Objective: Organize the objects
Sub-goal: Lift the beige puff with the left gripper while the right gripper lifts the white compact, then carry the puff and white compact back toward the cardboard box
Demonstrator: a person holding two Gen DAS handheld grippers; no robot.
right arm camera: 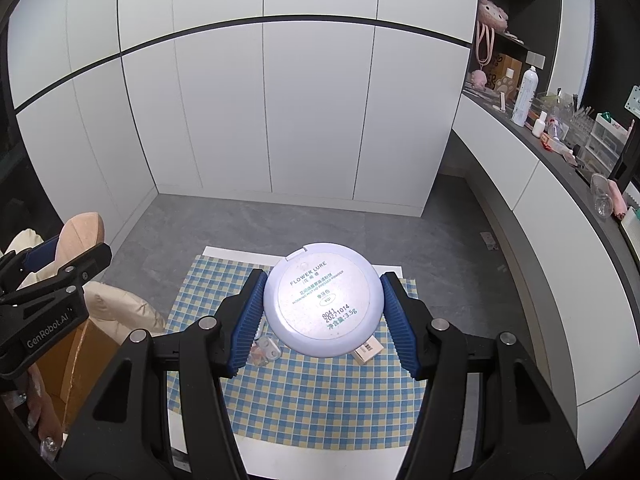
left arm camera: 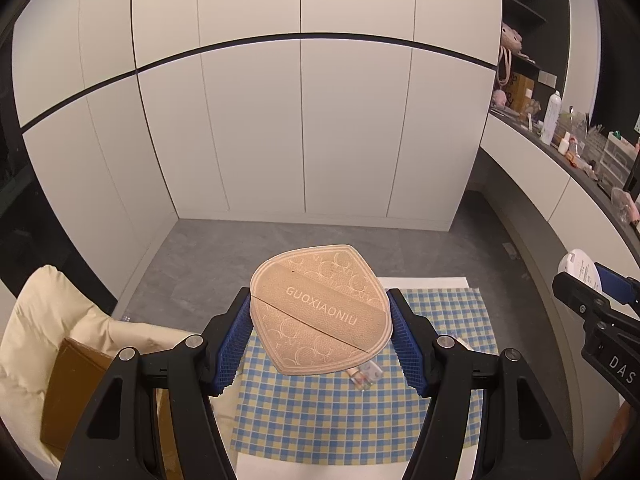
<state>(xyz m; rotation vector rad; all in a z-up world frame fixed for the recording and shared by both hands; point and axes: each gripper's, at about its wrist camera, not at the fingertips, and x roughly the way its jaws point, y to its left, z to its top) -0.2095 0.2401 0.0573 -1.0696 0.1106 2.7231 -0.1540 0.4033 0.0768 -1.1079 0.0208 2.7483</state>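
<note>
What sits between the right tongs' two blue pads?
In the right wrist view, a round white powder compact, gripped at its edges by the right tongs, underside label facing the camera.

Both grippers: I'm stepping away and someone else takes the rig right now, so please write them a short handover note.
Left gripper: shut on the tan powder puff, lifted above the checked cloth.
Right gripper: shut on the round white compact, also held above the cloth, label side up.
Left on the cloth: a small clear packet and a small box, both under the compact.
Done: puff and compact picked up.
Left: put both down in their places, then deal with the packet and box. Where they belong is not visible.
</note>
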